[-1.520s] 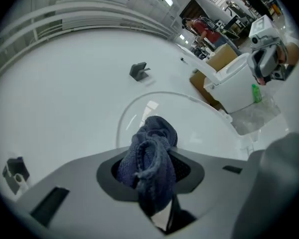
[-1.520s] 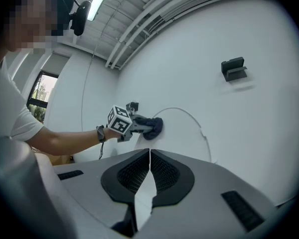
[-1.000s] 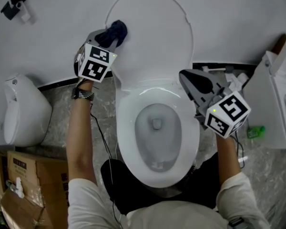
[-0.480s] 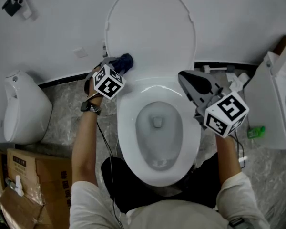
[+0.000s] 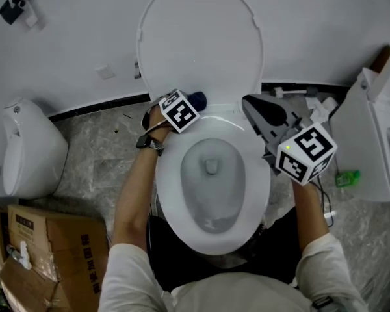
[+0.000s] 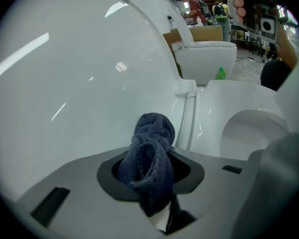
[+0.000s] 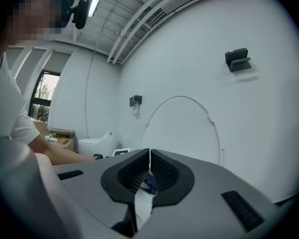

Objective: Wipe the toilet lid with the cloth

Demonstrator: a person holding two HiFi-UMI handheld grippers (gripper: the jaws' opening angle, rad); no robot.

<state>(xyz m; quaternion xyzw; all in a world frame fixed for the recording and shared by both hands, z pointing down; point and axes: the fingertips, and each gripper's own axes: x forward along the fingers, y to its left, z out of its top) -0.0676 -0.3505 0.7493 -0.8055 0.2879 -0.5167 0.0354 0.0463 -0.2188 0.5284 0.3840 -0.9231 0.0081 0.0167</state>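
Seemingly mid-wipe, the left tongs (image 6: pixel 150 179) clamped the cloth (image 6: pixel 152 146) at the lid's (image 5: pixel 201 38) foot, next needing an upward sweep across the lid, while the right tongs (image 7: pixel 148 175) sat shut, empty, beside it.

Grey marbled floor (image 5: pixel 97 168): toilet (image 5: pixel 168 200) centre, white fixture (image 5: pixel 26 151) left, cardboard box (image 5: pixel 52 252) near left, second toilet (image 5: pixel 370 142) and green bottle (image 5: pixel 348 177) right.

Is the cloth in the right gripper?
No, the dark blue cloth is bunched between the fingers of the left gripper, while the right gripper has its fingers closed together.
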